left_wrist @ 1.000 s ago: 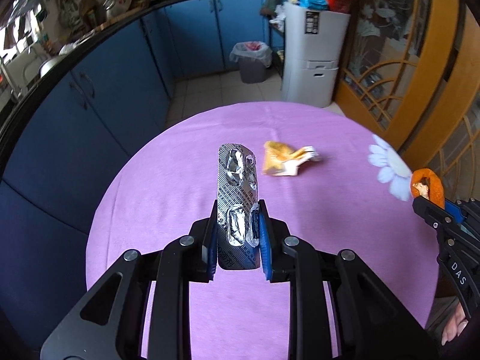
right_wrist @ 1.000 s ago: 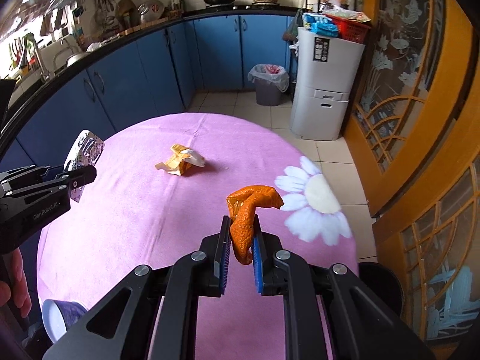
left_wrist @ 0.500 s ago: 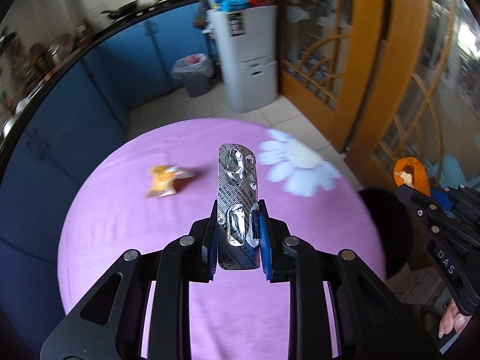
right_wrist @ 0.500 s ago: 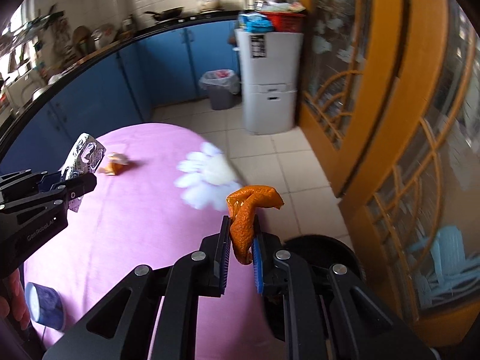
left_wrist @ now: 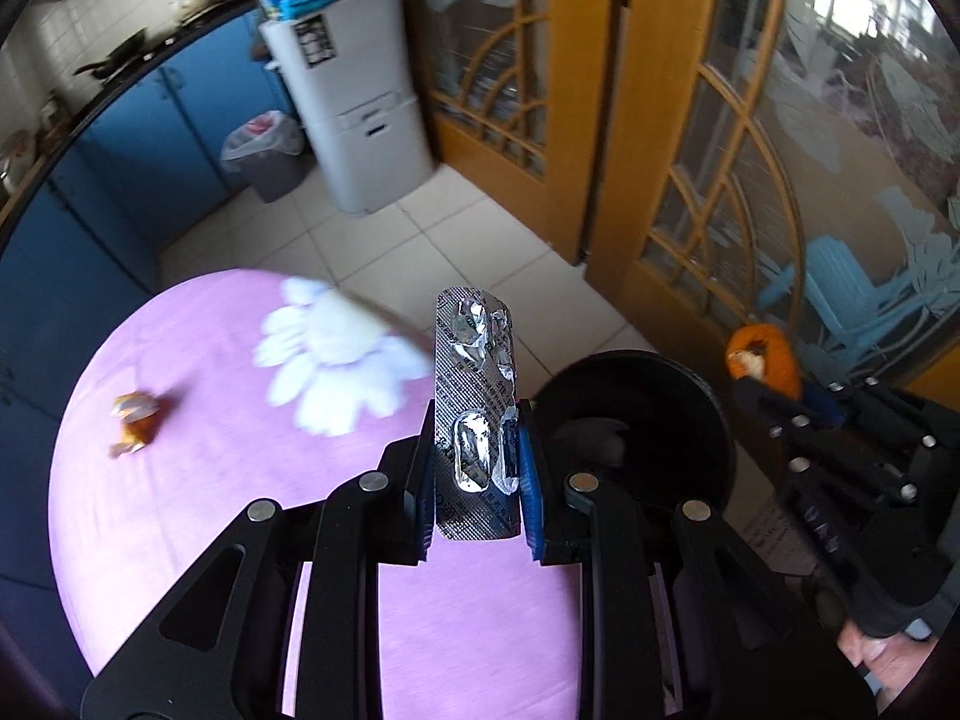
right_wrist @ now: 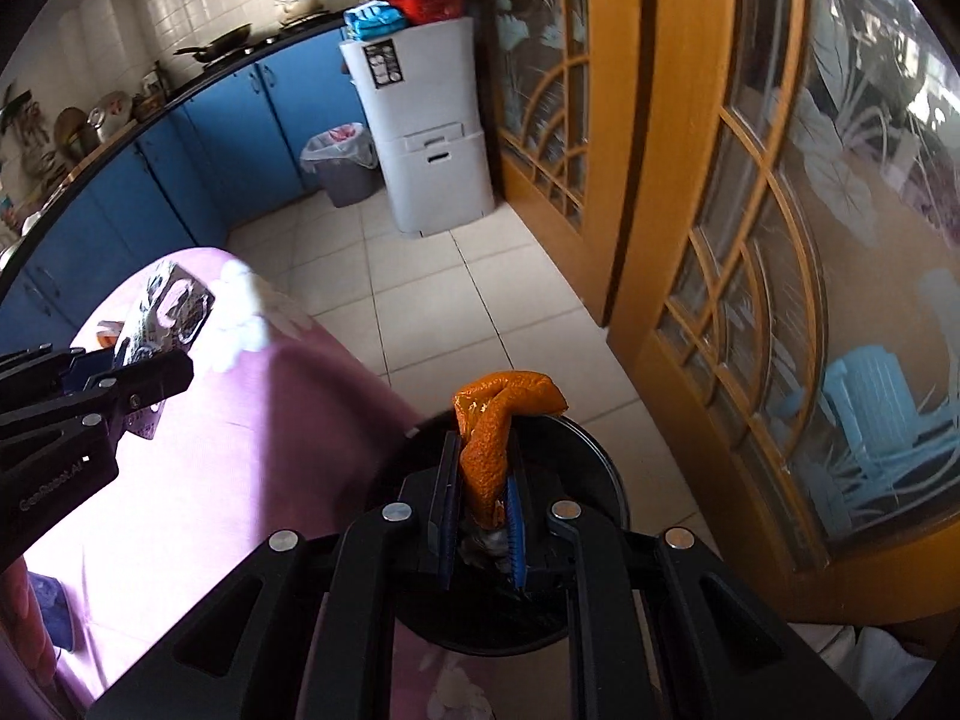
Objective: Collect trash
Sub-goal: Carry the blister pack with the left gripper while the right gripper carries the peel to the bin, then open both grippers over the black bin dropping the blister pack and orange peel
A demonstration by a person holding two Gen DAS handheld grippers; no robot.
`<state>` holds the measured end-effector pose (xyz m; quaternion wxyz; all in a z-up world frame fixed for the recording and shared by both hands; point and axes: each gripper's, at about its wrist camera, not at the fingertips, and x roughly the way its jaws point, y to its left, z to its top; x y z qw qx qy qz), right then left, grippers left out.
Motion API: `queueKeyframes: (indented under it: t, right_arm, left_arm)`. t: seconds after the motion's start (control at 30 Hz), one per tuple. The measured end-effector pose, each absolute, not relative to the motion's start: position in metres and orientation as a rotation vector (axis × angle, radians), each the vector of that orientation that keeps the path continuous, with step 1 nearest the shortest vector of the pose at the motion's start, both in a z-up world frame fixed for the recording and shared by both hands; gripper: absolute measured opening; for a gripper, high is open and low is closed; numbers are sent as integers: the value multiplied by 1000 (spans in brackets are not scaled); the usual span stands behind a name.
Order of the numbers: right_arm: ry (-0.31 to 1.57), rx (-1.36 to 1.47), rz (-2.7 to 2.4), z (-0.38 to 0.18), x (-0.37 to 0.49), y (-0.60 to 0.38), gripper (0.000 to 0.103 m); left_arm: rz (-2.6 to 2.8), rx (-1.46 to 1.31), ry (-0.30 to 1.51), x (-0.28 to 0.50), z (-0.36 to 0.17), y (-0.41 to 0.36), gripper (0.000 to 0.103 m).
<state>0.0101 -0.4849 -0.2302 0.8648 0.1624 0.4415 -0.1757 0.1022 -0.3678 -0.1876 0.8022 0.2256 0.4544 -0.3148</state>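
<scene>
1. Up front, the left gripper [left_wrist: 477, 468] has its blue-padded fingers closed against the two long edges of a silver blister pack [left_wrist: 476, 414], which stands upright between them, its emptied foil pockets facing the camera.
2. Over on the right, the right gripper [right_wrist: 483, 516] is clamped on a curled strip of orange peel [right_wrist: 495, 426] (the upper end folds over above the fingertips).
3. Below the peel sits a round black trash bin [right_wrist: 606, 480] on the tiled floor, just beside the edge of the round table; the peel hangs over the bin's opening.
4. From the left wrist view the blister pack is held above the table's near-right edge, with the same black trash bin [left_wrist: 690, 414] just to its right.
5. A pink tablecloth [left_wrist: 198, 480] with a white daisy print [left_wrist: 336, 360] covers the table, and a crumpled yellow-orange wrapper [left_wrist: 135, 423] lies on it, well apart from both grippers.
6. Farther off stand blue kitchen cabinets [right_wrist: 240, 138], a grey lined waste bin [right_wrist: 342, 165] and a white storage unit [right_wrist: 420, 120].
</scene>
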Motion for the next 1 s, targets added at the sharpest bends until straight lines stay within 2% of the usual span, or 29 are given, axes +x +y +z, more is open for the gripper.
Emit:
queueKeyframes:
  t: [0.43, 0.47, 0.53, 0.57, 0.6, 1.0]
  right_arm:
    - [964, 417, -393, -264, -4, -522, 13]
    - [966, 421, -395, -266, -5, -523, 13]
    - [970, 426, -397, -269, -6, -525, 13]
    - [973, 429, -397, -270, -6, -526, 13]
    - [975, 430, -397, -271, -6, -527, 13]
    - [994, 416, -364, -275, 8, -514, 13]
  left_arm:
    - [-750, 553, 1043, 91, -221, -438, 27]
    - [-749, 560, 1048, 90, -224, -441, 33]
    - [-750, 561, 1061, 91, -228, -444, 55]
    - [-749, 555, 1057, 91, -229, -446, 82]
    - [-749, 552, 1038, 90, -228, -446, 92]
    - [-693, 545, 1036, 99, -224, -428, 92]
